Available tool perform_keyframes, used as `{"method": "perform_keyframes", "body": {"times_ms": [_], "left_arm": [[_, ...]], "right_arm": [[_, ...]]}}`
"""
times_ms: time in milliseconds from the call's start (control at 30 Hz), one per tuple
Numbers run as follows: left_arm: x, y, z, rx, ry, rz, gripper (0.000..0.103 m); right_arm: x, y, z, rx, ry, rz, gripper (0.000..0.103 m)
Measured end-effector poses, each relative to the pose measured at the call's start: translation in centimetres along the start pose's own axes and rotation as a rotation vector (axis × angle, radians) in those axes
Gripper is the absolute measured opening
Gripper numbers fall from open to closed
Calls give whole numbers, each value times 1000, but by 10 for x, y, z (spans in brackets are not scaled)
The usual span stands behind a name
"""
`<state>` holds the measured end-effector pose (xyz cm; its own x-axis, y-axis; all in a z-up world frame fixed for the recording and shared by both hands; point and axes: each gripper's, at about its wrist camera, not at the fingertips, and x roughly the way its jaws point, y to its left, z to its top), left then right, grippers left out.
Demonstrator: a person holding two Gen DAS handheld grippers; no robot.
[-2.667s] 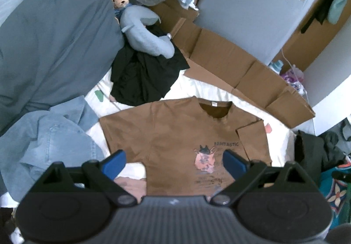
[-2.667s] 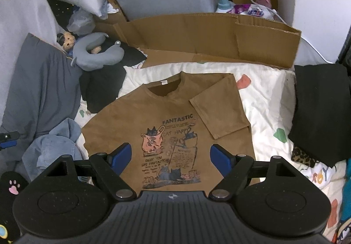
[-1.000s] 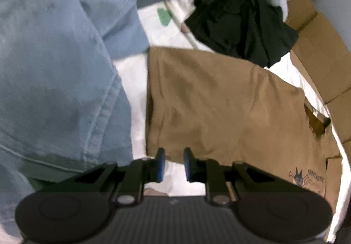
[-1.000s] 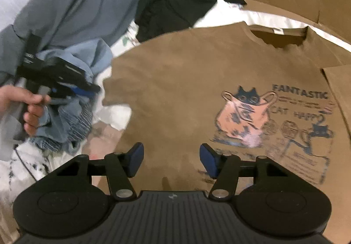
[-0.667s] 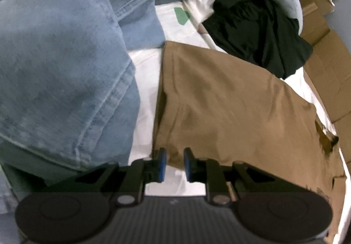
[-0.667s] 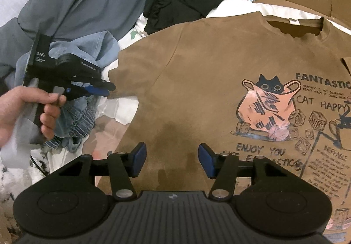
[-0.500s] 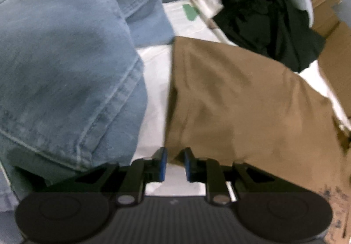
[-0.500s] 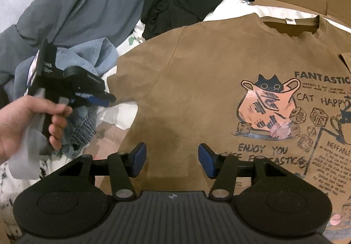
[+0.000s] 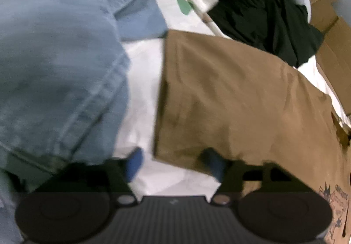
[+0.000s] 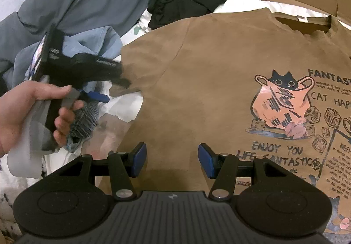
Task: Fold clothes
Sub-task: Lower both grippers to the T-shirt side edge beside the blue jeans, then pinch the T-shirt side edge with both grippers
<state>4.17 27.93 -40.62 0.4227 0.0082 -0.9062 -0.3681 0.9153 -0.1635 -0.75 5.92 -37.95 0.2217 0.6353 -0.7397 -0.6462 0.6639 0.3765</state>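
Left tongs (image 9: pixel 173 164) opening since earlier, straddling flat brown T-shirt (image 9: pixel 241 101) sleeve corner.

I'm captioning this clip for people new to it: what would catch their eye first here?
The brown T-shirt spread flat on the white sheet, its cat print toward the right of the right wrist view. At its left sleeve, the left gripper, jaws opening around the sleeve's corner; blue jeans bunch just left.

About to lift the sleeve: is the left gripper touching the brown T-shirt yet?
Cannot tell. In the blurred left wrist view the opening left gripper straddles the brown T-shirt sleeve corner; no clear contact or gap.
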Motion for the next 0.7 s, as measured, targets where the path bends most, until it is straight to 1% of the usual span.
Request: {"method": "perform_keyframes", "body": {"times_ms": [100, 133, 233, 300, 333, 367, 433, 500, 533, 567, 700], "left_arm": [[1, -1, 0, -22, -9, 6, 77], [0, 1, 0, -37, -12, -1, 75], [-7, 9, 2, -77, -22, -50, 68], [-9, 15, 5, -107, -29, -78, 60], [-10, 18, 5, -120, -30, -85, 54], [-10, 20, 6, -130, -29, -88, 51], [-10, 22, 6, -134, -21, -84, 48], [-9, 25, 6, -133, -13, -79, 41], [-9, 26, 6, -132, -7, -67, 31], [-9, 27, 5, -132, -1, -52, 27], [-9, 31, 2, -116, 3, -51, 27]], "right_arm": [[2, 3, 3, -2, -6, 3, 57], [2, 4, 5, -5, -11, 7, 57], [4, 6, 12, -14, -25, 18, 57], [5, 7, 15, -19, -34, 24, 57], [6, 8, 16, -20, -37, 26, 57], [7, 8, 17, -22, -39, 27, 57], [8, 10, 19, -26, -43, 29, 57], [9, 11, 21, -27, -46, 33, 57], [10, 12, 22, -27, -47, 36, 57], [10, 13, 23, -28, -48, 38, 57], [16, 16, 29, -30, -50, 49, 57]]}}
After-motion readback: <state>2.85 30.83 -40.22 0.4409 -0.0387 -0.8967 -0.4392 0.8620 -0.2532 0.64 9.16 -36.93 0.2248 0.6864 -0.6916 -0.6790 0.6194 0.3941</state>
